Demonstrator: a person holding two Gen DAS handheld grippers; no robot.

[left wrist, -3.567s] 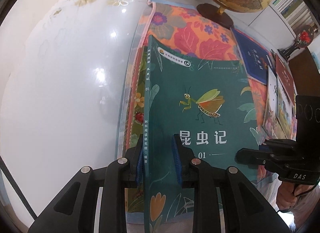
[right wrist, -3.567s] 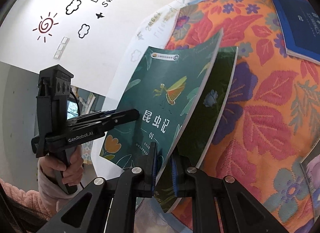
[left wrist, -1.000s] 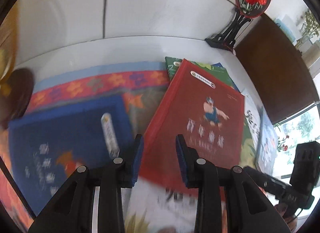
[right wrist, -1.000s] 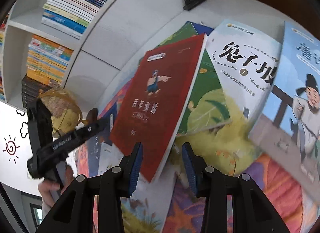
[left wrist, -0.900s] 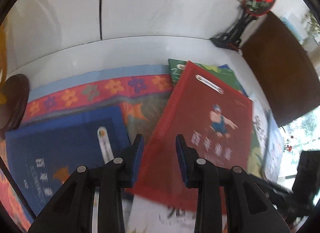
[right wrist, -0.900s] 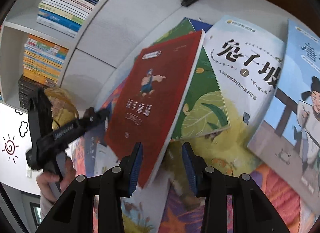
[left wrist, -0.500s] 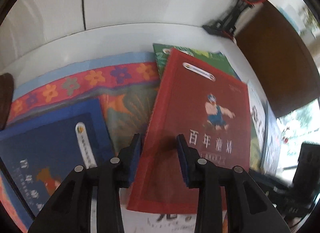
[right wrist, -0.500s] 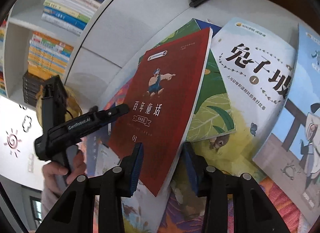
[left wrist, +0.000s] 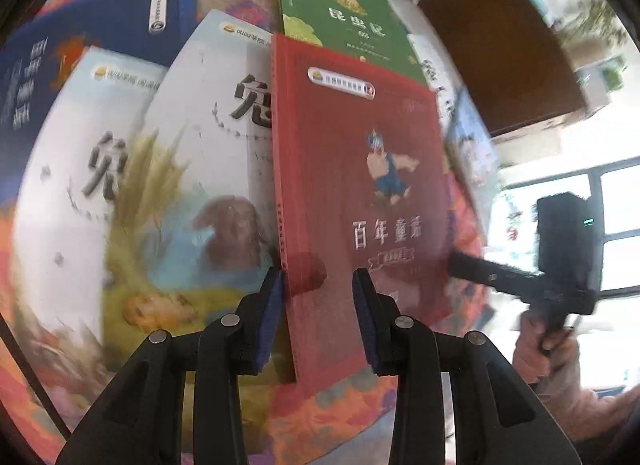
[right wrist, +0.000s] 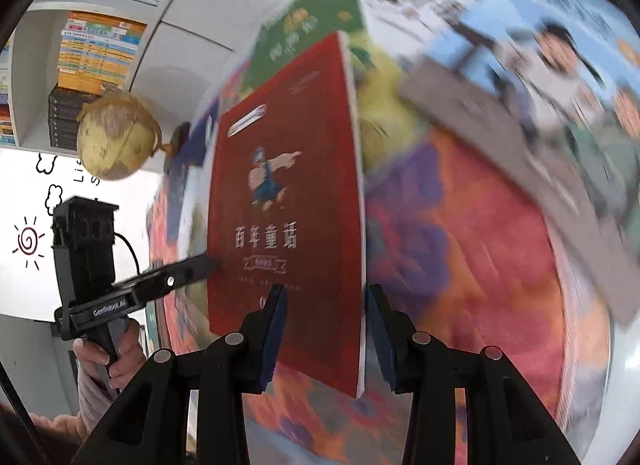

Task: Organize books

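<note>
At the far left, a blue book [left wrist: 100, 25] lies on the patterned cloth [right wrist: 460, 245], with a white book [left wrist: 200, 145] overlapping it. The left gripper [left wrist: 318, 285] is set partly open and is closed across the near spine corner of the red book [left wrist: 360, 169], which fills the gap between the pads. The red book is held tilted above the cloth, near a green book [left wrist: 344, 21]. Its other near corner is clamped in the partly open right gripper [right wrist: 326, 297]. A light-blue book [right wrist: 540, 45] lies far right.
</note>
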